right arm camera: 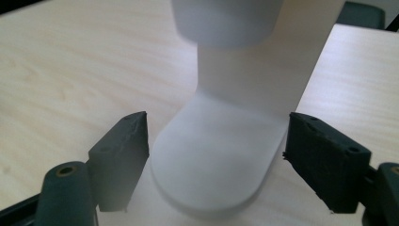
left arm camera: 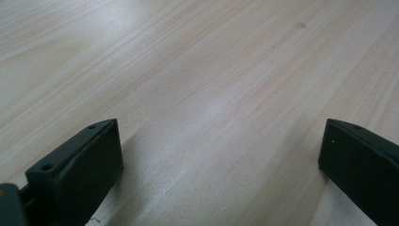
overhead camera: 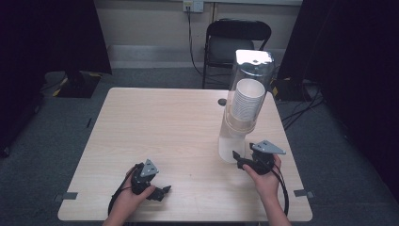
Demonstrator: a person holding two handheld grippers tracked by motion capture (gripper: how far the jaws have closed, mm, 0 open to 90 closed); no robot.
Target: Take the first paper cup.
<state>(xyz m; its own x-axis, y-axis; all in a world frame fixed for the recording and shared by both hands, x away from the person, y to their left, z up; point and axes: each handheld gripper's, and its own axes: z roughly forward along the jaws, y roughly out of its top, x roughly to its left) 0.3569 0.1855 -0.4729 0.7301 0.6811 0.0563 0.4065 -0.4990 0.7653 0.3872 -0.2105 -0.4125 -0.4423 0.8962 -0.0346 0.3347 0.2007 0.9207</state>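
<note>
Pale wood table, grain running lengthwise. Going left to right in the high view. Left gripper at about 7 o'clock on the tabletop, held low over the wood; in the left gripper view its jaws stand wide apart with bare wood between them, nothing held. Cup dispenser at about 3 o'clock, upright: clear tube, stack of white paper cups inside, white base flat on the table. Right gripper at about 4 o'clock, just beside the dispenser's foot. In the right gripper view, jaws partly open, one on each side of the rounded base; whether the pads touch it cannot be told. Black chair beyond the far edge, 12 o'clock.
</note>
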